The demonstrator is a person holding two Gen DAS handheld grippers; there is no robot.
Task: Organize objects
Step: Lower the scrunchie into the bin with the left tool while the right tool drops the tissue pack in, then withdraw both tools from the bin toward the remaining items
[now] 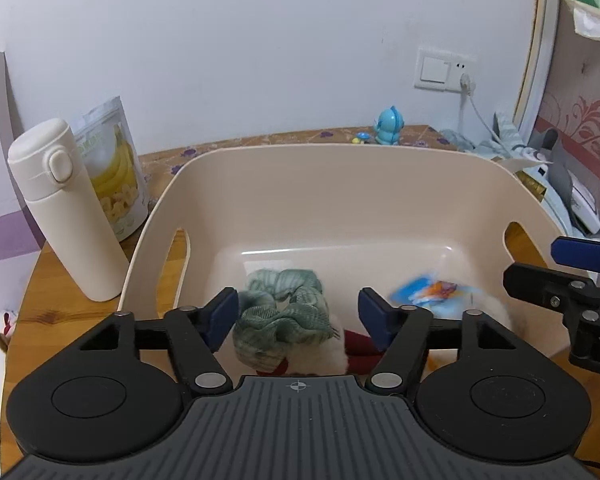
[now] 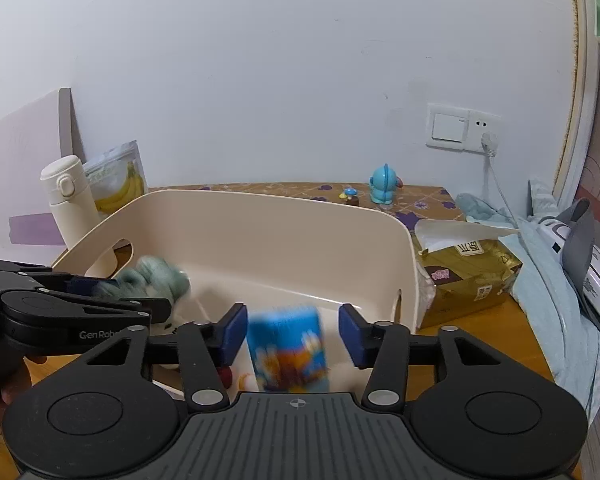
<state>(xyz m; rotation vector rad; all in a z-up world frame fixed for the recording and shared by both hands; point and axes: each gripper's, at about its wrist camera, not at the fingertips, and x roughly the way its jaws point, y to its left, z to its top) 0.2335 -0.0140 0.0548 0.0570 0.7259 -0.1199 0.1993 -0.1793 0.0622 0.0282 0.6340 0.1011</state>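
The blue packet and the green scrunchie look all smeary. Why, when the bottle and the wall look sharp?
Right wrist view: the blue packet between the open right gripper is smeared by motion blur. The green scrunchie is blurred too.
Left wrist view: the scrunchie is only slightly soft, the packet streaky, while the white bottle stays crisp. The wall edges bend from the fisheye lens.
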